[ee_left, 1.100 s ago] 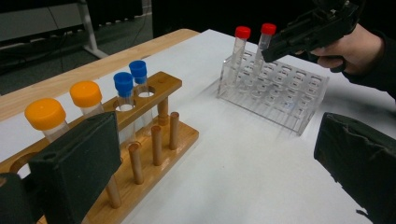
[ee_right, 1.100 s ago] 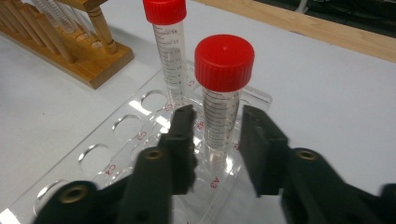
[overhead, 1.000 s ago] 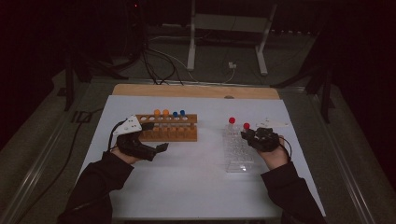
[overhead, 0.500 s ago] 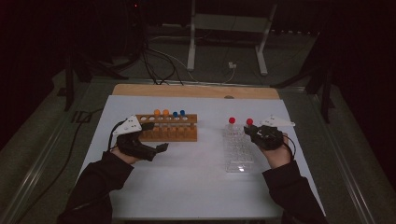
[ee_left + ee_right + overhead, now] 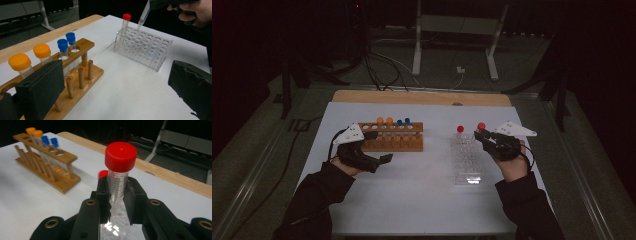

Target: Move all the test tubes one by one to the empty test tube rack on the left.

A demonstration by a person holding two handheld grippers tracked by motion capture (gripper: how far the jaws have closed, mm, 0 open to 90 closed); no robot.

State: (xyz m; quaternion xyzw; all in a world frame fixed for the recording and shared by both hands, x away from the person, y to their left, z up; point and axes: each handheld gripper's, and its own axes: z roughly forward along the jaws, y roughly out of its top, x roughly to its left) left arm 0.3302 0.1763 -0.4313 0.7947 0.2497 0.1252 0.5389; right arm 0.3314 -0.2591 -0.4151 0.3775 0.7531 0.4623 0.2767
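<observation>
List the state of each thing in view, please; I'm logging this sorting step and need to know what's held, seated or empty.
Right gripper: shut on the red-capped tube.
Red-capped tube: capped, held above the clear rack, tip just over it.
Second red-capped tube: capped, upright in the clear rack.
Clear rack: otherwise empty.
Left gripper: open, holding nothing.
Wooden rack: holds two orange-capped tubes and two blue-capped tubes.
</observation>
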